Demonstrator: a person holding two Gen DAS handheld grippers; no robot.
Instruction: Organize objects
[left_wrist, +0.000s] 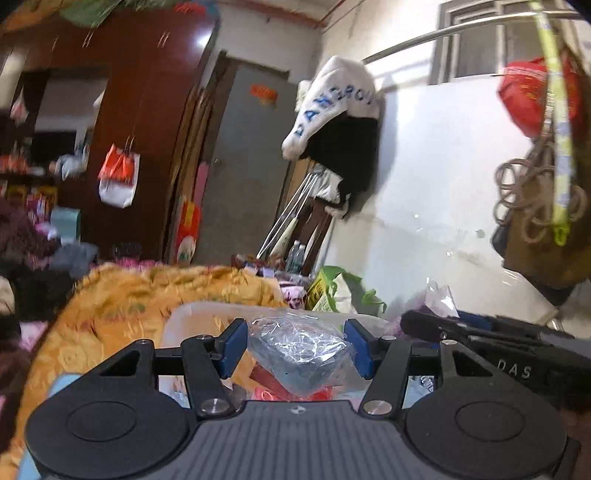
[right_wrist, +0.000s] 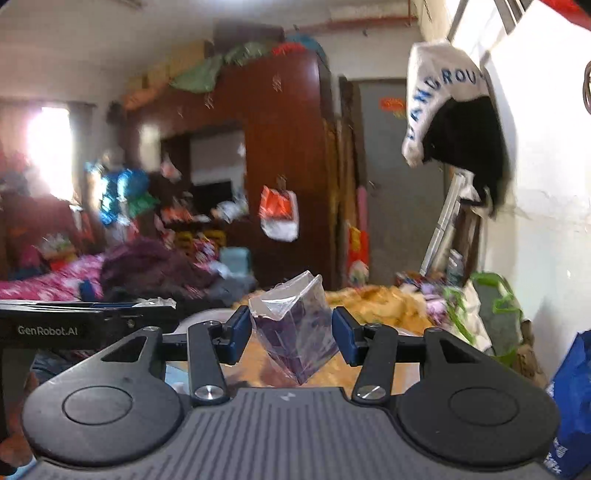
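Two grippers each carry a plastic-wrapped item: the left gripper (left_wrist: 295, 349) has its blue pads against the sides of a clear crinkled bag holding a grey block (left_wrist: 301, 354), above a pale plastic bin (left_wrist: 192, 321) whose near rim and contents are mostly hidden by the tool, while the right gripper (right_wrist: 291, 338) is clamped on a bagged purple item (right_wrist: 295, 328) whose identity I cannot make out. Much of the room behind is motion-blurred. A yellow quilt (left_wrist: 110, 306) crowds the bin's left edge, and the white wall (left_wrist: 443, 192) closes the right.
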